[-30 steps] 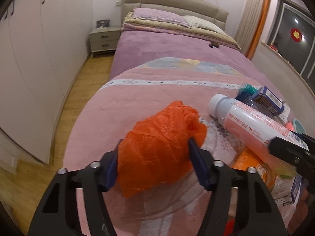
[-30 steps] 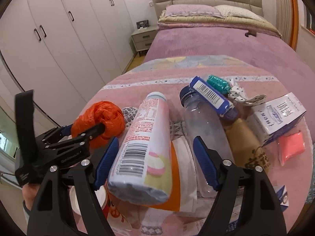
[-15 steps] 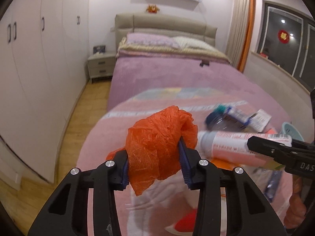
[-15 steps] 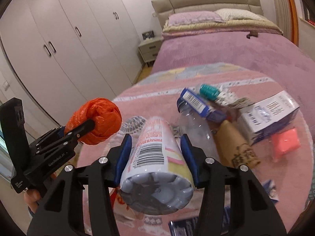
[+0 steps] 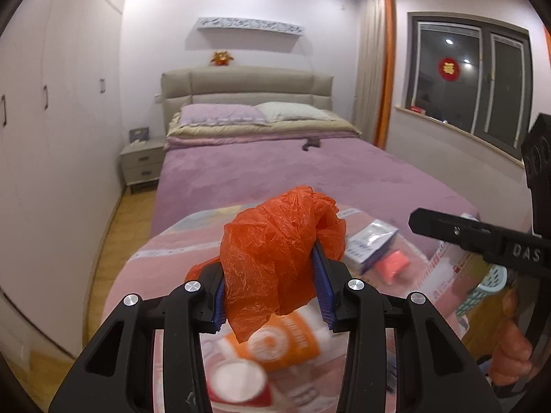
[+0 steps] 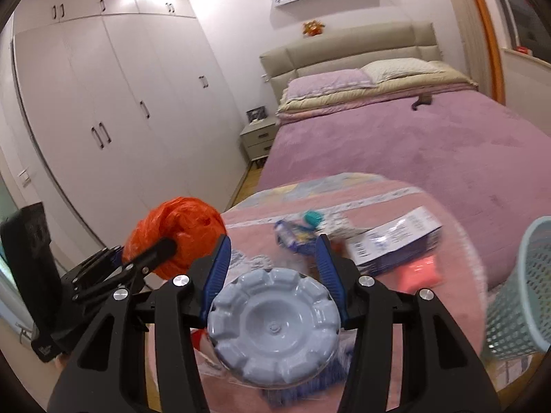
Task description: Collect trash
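Note:
My left gripper is shut on a crumpled orange plastic bag and holds it above the pink blanket. The bag also shows in the right wrist view, at the left. My right gripper is shut on a white plastic bottle, lifted with its base facing the camera. A light blue mesh basket stands at the right edge, beside the bed's foot; it also shows in the left wrist view.
More trash lies on the blanket: a white and blue box, a pink packet, a clear bottle with blue label, an orange and white pouch, a white cup. Wardrobes stand left.
Both grippers closed on their items and lifted them: the left raised the orange bag, the right raised the white bottle off the blanket. The views tilted up toward the headboard.

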The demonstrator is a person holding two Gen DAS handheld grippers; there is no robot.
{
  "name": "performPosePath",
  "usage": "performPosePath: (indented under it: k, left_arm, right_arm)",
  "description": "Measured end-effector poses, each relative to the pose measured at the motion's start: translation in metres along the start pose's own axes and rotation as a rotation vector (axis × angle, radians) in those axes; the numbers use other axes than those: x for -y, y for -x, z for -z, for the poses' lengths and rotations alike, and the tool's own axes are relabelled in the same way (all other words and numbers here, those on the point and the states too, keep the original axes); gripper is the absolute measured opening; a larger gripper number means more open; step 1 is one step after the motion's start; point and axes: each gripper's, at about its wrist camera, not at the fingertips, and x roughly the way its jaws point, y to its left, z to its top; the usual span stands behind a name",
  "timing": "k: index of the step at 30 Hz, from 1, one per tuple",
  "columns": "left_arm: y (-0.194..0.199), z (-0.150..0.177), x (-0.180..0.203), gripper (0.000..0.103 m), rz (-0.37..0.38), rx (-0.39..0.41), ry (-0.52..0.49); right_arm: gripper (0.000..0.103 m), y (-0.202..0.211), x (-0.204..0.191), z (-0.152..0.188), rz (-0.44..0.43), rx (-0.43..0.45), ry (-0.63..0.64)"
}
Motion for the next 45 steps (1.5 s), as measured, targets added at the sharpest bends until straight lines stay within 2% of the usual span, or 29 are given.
performPosePath:
  k: [5,8,12,13,15,16,17,20,23,26,28,30,33,37,43,45]
  left_arm:
    - [-0.008,0.001,0.017,0.039,0.027,-0.012,-0.012]
    - [-0.011,0.002,0.019,0.039,0.028,-0.021,-0.013]
    - [-0.013,0.007,0.014,0.039,0.032,-0.032,0.001]
    - [-0.014,0.008,0.011,0.039,0.034,-0.038,0.004]
    - [-0.017,0.011,0.01,0.039,0.043,-0.053,0.011]
    - [-0.019,0.011,0.008,0.039,0.044,-0.06,0.011]
    - [-0.02,0.012,0.008,0.039,0.043,-0.063,0.009]
    - [-0.025,0.014,0.008,0.039,0.053,-0.071,0.018]
    - [-0.028,0.014,0.011,0.039,0.064,-0.074,0.019]
    - [-0.028,0.015,0.015,0.039,0.075,-0.077,0.004]
    - [-0.028,0.017,0.017,0.04,0.08,-0.076,-0.002]
    - [-0.029,0.018,0.017,0.04,0.09,-0.08,0.003]
    - [-0.03,0.023,0.021,0.04,0.107,-0.087,0.005]
    - [-0.033,0.031,0.027,0.04,0.13,-0.098,0.011]
    - [-0.028,0.037,0.031,0.04,0.126,-0.113,0.001]
    - [-0.024,0.037,0.028,0.04,0.123,-0.105,0.002]
  right_arm:
    - [0.047,0.014,0.026,-0.009,0.038,0.031,-0.033]
    - [0.047,0.009,0.035,-0.013,0.05,0.035,-0.045]
    - [0.047,-0.006,0.052,-0.004,0.013,0.029,-0.11]
    - [0.047,-0.006,0.055,0.001,0.033,0.069,-0.099]
    - [0.047,-0.003,0.059,0.007,0.136,0.14,-0.045]
    - [0.047,-0.002,0.065,0.009,0.2,0.152,-0.03]
    - [0.047,0.001,0.071,0.009,0.23,0.155,-0.037]
    - [0.047,0.02,0.092,0.005,0.243,0.201,-0.077]
    - [0.047,0.027,0.099,0.003,0.317,0.241,-0.038]
    - [0.047,0.032,0.108,0.029,0.322,0.221,-0.033]
    - [0.047,0.049,0.109,0.048,0.326,0.243,-0.041]
    - [0.047,0.068,0.11,0.071,0.34,0.241,-0.069]
    - [0.047,0.079,0.107,0.106,0.351,0.191,-0.077]
    - [0.047,0.068,0.099,0.147,0.371,0.137,-0.066]
    - [0.044,0.016,0.099,0.145,0.374,0.046,-0.079]
    - [0.048,0.009,0.099,0.143,0.365,-0.014,-0.08]
